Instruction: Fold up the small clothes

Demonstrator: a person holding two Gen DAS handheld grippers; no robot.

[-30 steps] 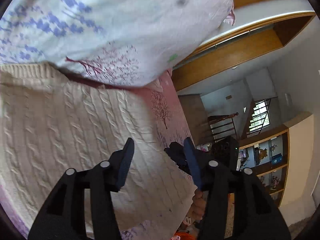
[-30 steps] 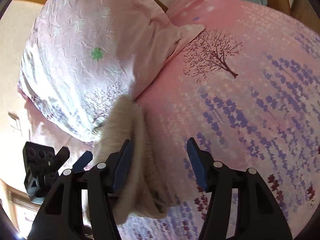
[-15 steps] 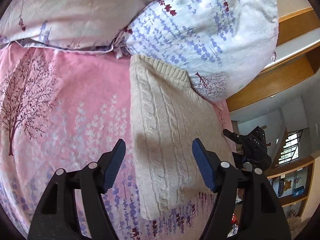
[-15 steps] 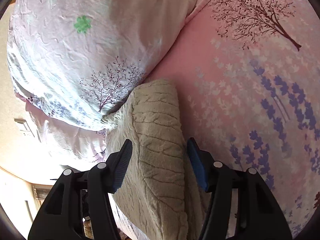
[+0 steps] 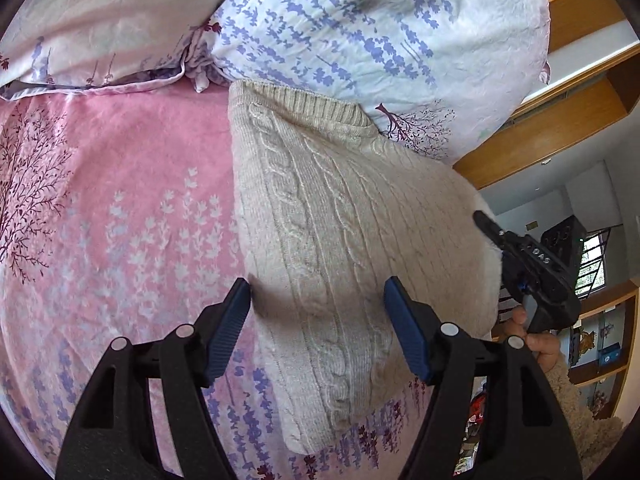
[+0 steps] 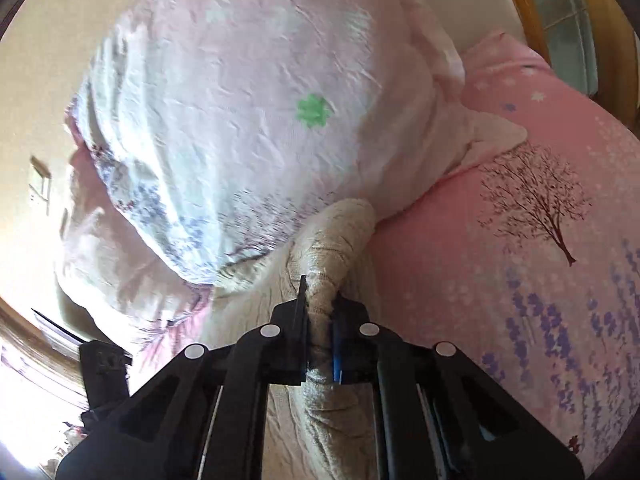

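Right wrist view: right gripper (image 6: 320, 320) jaws clenched on the sweater (image 6: 340, 236); left gripper (image 5: 318, 312) jaws released.

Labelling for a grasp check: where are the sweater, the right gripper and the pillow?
sweater (image 5: 340, 220), left wrist view, cable-knit middle.
right gripper (image 6: 320, 320), right wrist view, between fingertips.
pillow (image 5: 360, 28), left wrist view, flowered face.

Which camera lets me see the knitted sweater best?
The left wrist view: the cream sweater shows its cable pattern and ribbed hem. The right wrist view shows only a bunched edge clamped in the right gripper.
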